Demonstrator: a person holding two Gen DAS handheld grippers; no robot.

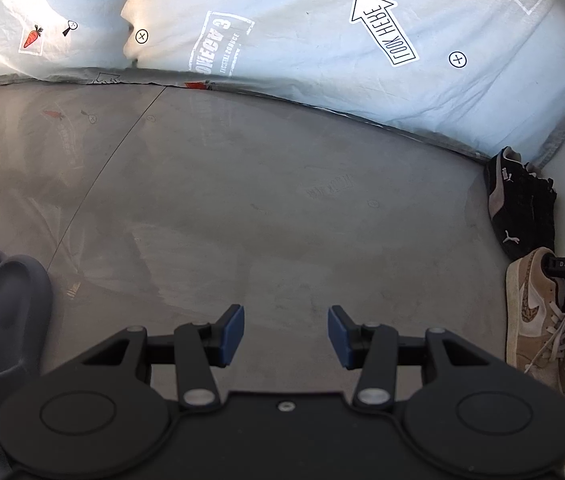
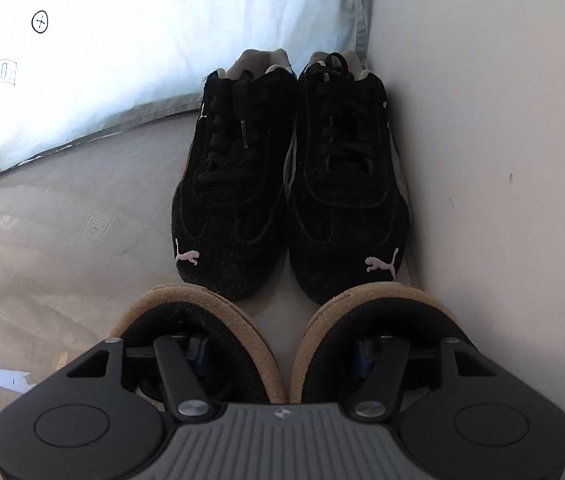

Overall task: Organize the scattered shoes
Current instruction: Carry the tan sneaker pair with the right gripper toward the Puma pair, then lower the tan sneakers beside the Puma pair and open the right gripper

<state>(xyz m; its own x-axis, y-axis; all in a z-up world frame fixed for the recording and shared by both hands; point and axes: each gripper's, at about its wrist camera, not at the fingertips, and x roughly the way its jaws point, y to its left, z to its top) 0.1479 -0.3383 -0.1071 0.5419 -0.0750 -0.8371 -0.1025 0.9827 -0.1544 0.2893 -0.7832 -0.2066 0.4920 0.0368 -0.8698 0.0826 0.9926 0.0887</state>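
Right wrist view: the right gripper (image 2: 282, 354) is spread, one finger lowered into each tan shoe (image 2: 218, 312), pads not seen pressing; black shoes (image 2: 242, 184) are paired at 12 o'clock. Left gripper (image 1: 285, 336) is held part open and empty over the floor (image 1: 242, 208), grey slides (image 1: 6, 312) at 9 o'clock.

Left claw (image 1: 286, 336) angled downward, parted, empty; right claw (image 2: 282, 352) parted.
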